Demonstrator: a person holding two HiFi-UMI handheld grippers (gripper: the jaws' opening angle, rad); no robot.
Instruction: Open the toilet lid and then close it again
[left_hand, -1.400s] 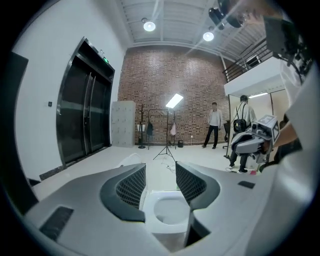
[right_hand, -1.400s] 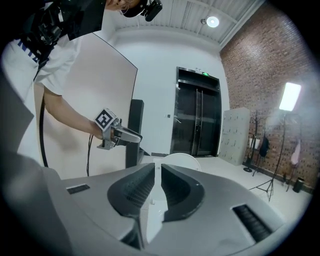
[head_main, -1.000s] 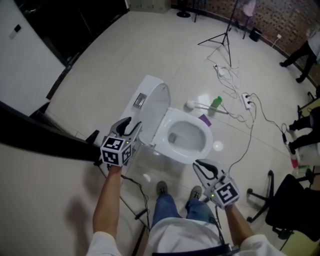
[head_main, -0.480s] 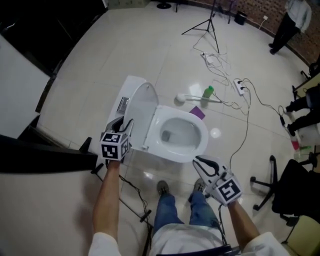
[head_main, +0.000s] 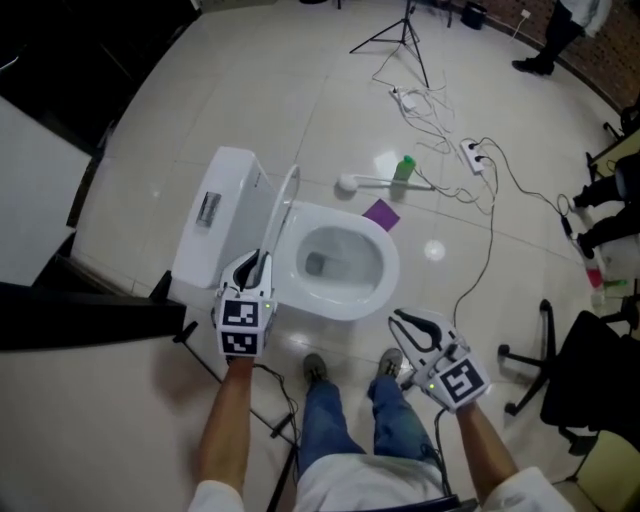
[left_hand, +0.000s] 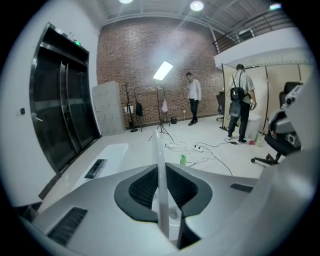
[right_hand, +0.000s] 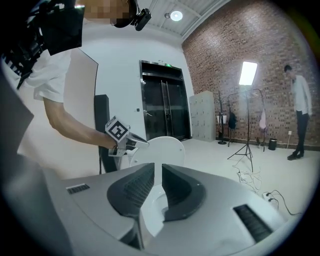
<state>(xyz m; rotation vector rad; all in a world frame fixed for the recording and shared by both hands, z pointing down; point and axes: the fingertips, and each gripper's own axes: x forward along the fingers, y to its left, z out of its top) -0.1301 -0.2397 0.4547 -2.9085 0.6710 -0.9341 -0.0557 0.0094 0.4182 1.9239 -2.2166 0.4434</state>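
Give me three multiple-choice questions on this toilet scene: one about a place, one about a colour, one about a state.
1. Where is the green bottle?
A. on the tank
B. on the floor beyond the bowl
C. in the bowl

2. What colour is the flat sheet on the floor beside the bowl?
A. purple
B. red
C. yellow

3. How is the lid?
A. down over the bowl
B. lying on the floor
C. raised upright

Answers:
1 B, it sits on the floor past the bowl.
2 A, it shows purple in the head view.
3 C, it stands on edge, and the left gripper has just closed its fingers on its rim.
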